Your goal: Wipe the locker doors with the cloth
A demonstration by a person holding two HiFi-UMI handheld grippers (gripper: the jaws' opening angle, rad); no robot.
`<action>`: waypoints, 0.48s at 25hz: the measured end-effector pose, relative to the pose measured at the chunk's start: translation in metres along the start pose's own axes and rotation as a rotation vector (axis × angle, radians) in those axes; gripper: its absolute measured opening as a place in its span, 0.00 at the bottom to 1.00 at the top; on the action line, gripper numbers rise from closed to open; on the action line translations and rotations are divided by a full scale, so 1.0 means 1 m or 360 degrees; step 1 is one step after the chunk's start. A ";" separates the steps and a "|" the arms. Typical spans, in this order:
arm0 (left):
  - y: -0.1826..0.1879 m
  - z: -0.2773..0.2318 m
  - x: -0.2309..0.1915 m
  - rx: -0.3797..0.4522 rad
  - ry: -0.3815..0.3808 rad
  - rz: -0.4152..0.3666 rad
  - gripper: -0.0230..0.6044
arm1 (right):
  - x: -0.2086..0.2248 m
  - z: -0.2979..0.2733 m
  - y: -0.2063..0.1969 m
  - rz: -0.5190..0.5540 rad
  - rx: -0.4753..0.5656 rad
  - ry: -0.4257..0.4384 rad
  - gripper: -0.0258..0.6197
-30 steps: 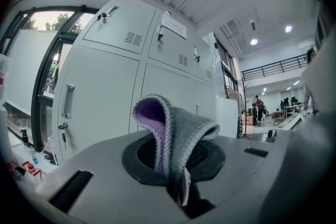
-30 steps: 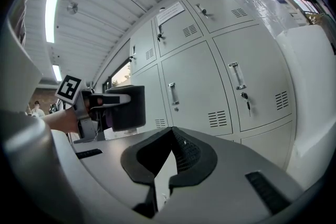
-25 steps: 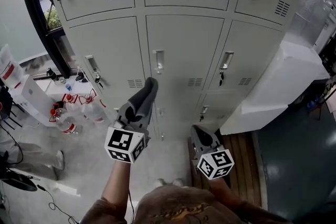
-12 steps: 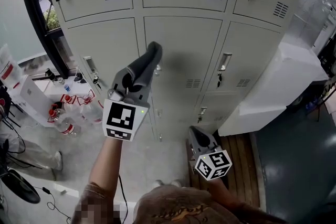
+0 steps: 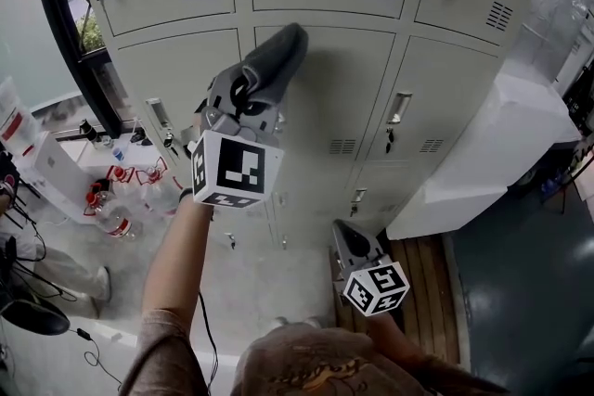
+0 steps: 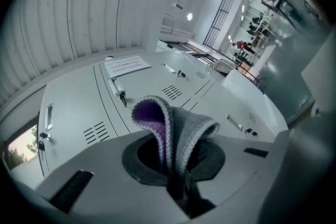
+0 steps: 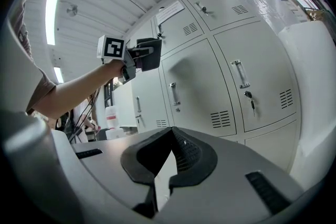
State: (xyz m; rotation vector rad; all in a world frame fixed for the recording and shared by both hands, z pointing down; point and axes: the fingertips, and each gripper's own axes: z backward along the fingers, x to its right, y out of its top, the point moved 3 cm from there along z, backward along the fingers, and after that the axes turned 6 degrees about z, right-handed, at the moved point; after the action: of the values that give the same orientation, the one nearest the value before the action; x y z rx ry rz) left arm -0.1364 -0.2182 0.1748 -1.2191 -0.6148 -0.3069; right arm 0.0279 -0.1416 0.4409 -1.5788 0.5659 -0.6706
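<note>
A bank of pale grey locker doors [image 5: 343, 97] fills the head view. My left gripper [image 5: 239, 99] is raised high and shut on a folded grey cloth [image 5: 278, 58]. The cloth's tip lies at the top left corner of the middle door. In the left gripper view the cloth [image 6: 176, 126] sticks up between the jaws, purple on its inner fold, with lockers [image 6: 79, 107] behind. My right gripper [image 5: 354, 242] hangs low by the bottom lockers, shut, nothing in it. The right gripper view shows its jaws [image 7: 171, 132] together and the left gripper [image 7: 146, 55] against the door [image 7: 202, 86].
Handles and hanging keys [image 5: 391, 140] stick out from the doors. Plastic bottles [image 5: 116, 220] stand on the floor at left by a black window frame [image 5: 65, 32]. A white cabinet [image 5: 483, 153] sits right of the lockers, with a wooden pallet [image 5: 432, 292] before it.
My left gripper has risen with the cloth from the lower middle door up to that door's top edge. The right gripper has hardly moved.
</note>
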 end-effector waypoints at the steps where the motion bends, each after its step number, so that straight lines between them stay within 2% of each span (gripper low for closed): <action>1: 0.001 -0.004 -0.002 0.0002 0.0006 -0.0043 0.10 | -0.001 -0.001 0.000 0.0000 0.0000 0.0003 0.04; 12: 0.008 -0.030 -0.016 0.0030 0.0030 -0.0274 0.10 | 0.014 -0.015 0.002 0.0006 0.0006 -0.0043 0.04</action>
State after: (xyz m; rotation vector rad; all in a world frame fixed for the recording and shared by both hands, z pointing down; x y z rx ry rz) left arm -0.1370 -0.2452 0.1526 -1.1463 -0.7065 -0.4554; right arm 0.0272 -0.1621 0.4408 -1.5809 0.5476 -0.6464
